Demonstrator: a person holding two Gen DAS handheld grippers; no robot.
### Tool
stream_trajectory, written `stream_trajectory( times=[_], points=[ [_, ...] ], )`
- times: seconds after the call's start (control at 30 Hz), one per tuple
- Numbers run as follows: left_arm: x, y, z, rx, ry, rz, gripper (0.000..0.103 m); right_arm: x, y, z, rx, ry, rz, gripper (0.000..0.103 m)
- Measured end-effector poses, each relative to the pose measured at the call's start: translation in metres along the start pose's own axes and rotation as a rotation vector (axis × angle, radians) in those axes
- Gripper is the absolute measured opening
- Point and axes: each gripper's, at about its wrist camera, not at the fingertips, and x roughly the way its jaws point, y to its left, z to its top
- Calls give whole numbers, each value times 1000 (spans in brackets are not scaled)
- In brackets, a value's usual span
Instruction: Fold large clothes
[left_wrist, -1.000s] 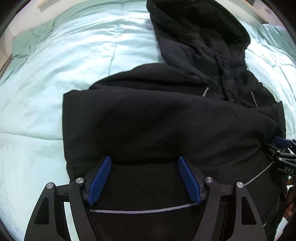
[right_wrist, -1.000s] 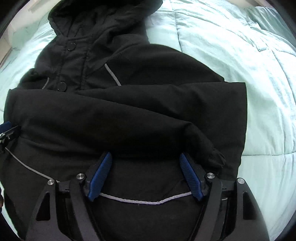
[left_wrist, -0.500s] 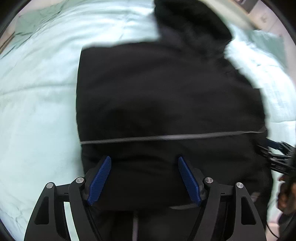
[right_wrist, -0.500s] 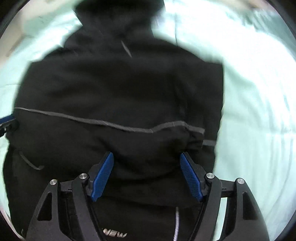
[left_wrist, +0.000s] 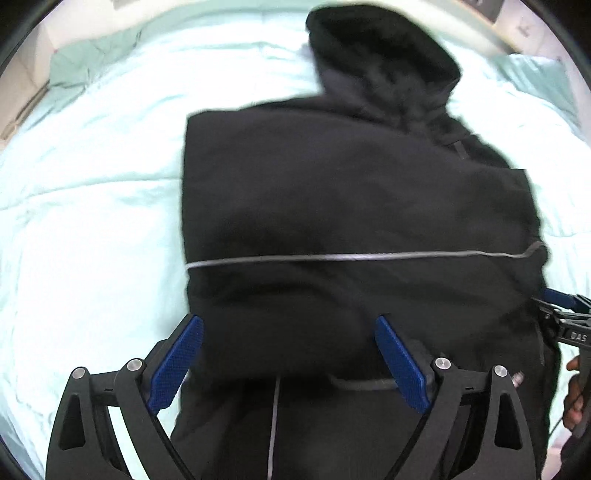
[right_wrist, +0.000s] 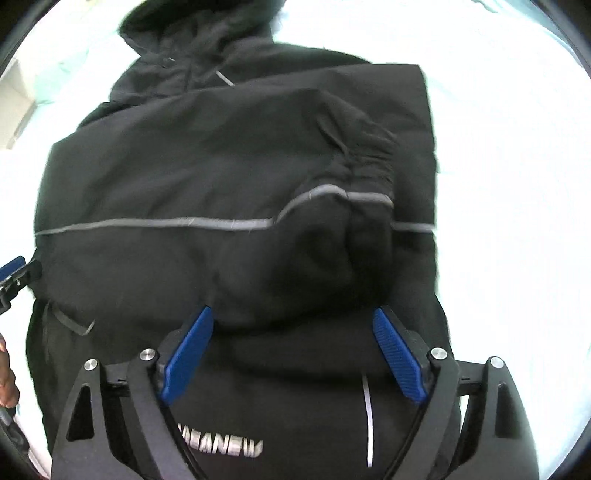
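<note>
While the black jacket (left_wrist: 351, 206) is spread lengthwise ahead, hood farthest, its near hem is straddled by the left gripper (left_wrist: 288, 354) and right gripper (right_wrist: 291, 347), both unclenched, nothing grasped

Motion is blurring the black jacket's (left_wrist: 354, 206) hood (left_wrist: 384, 62); the frame bottom is cutting off its hem.

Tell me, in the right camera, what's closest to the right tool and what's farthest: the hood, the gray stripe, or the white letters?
1. White letters, just below, between the right tool arms.
2. Gray stripe, across the jacket's middle.
3. Hood, at the far top.
</note>
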Motion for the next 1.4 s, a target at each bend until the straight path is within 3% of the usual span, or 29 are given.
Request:
stream_trajectory(
  times=[0.1,0.23,0.4,0.53,0.77,0.9,1.03,1.17,1.4],
  points=[
    [-31,2,0,-14,-51,-22,94,-27,-5,-12,3,-23,2,89],
    [-65,5,28,-25,-129,-22,94,-65,-12,-4,39,-90,7,89],
    [-109,7,50,-6,-237,-26,94,-104,-26,40,66,-197,31,89],
    [-111,7,91,-22,-305,-69,94,-122,-24,73,66,-246,67,89],
    [-72,-1,185,0,-335,-14,94,-106,-17,167,78,-307,114,89],
    [-26,-1,232,-17,-332,-87,94,-60,-11,218,89,-289,125,82],
    [25,1,272,-43,-284,-63,94,-15,-11,265,102,-257,138,81],
    [64,1,298,-41,-240,-39,94,10,-6,299,64,-251,102,81],
    [100,-3,315,-26,-227,-19,94,44,6,339,47,-228,86,75]
  ],
)
